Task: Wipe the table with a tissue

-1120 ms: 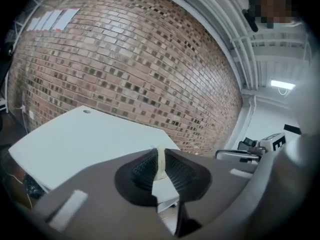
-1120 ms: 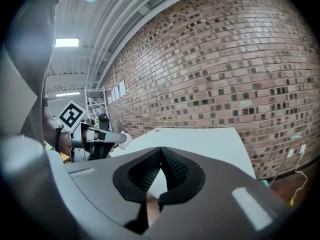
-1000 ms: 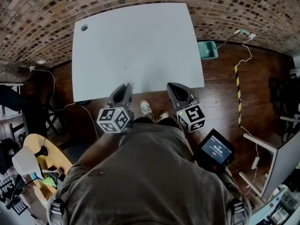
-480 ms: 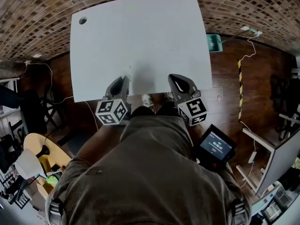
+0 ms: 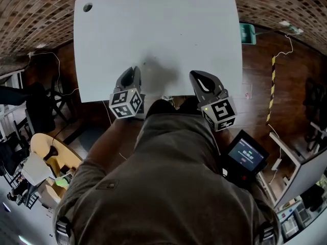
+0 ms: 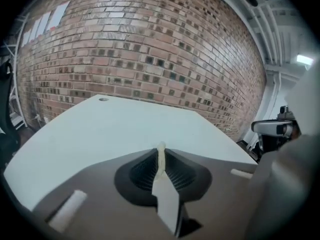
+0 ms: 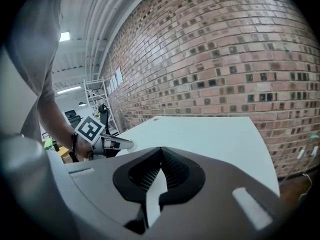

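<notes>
Table (image 5: pixel 158 29) nearer now; tissue (image 6: pixel 161 156) in left tool (image 5: pixel 133 71), right tool (image 5: pixel 197 75) empty.

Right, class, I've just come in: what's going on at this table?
A person stands at the near edge of a white table, a gripper in each hand. The left gripper has its jaws shut on a thin pale strip, apparently the tissue. The right gripper has its jaws together, holding nothing. Both sit by that near edge.
</notes>
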A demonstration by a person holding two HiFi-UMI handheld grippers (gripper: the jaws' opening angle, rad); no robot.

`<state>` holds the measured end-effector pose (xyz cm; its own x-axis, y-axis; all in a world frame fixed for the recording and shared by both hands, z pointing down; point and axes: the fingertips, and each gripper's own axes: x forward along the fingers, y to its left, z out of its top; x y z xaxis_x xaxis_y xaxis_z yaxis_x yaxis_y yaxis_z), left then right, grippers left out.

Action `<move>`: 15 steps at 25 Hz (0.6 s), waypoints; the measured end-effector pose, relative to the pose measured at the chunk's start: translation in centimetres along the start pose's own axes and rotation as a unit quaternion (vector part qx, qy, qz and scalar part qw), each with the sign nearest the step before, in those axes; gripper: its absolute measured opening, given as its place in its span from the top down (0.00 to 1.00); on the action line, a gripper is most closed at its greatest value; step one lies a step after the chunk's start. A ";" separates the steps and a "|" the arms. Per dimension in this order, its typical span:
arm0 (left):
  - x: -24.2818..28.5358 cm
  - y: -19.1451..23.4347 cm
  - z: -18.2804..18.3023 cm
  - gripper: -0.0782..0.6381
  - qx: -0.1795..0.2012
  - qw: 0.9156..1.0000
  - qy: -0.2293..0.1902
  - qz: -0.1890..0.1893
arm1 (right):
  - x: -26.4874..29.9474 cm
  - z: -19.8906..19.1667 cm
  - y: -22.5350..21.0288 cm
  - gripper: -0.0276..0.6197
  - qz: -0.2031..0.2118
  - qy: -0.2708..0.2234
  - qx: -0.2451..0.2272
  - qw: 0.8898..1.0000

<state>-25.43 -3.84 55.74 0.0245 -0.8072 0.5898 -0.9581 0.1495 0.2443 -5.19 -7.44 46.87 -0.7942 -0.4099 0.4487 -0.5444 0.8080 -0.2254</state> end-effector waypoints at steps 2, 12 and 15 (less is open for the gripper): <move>1.2 0.3 -0.4 0.83 0.003 1.000 0.010 0.009 | 0.2 -0.3 -0.7 0.94 0.001 0.004 0.002 1.000; 4.0 -0.6 -2.9 0.83 0.029 0.997 0.066 0.029 | -0.6 -1.2 -3.7 0.94 0.003 0.019 0.028 0.999; 4.6 -1.7 -2.9 0.83 0.032 0.997 0.069 0.034 | -1.4 -1.3 -5.2 0.94 0.001 0.017 0.033 0.999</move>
<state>-22.89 -6.11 60.27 -0.0068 -0.7096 0.7046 -0.9750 0.1613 0.1531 -0.89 -10.49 48.51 -0.7866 -0.3931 0.4762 -0.5603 0.7784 -0.2831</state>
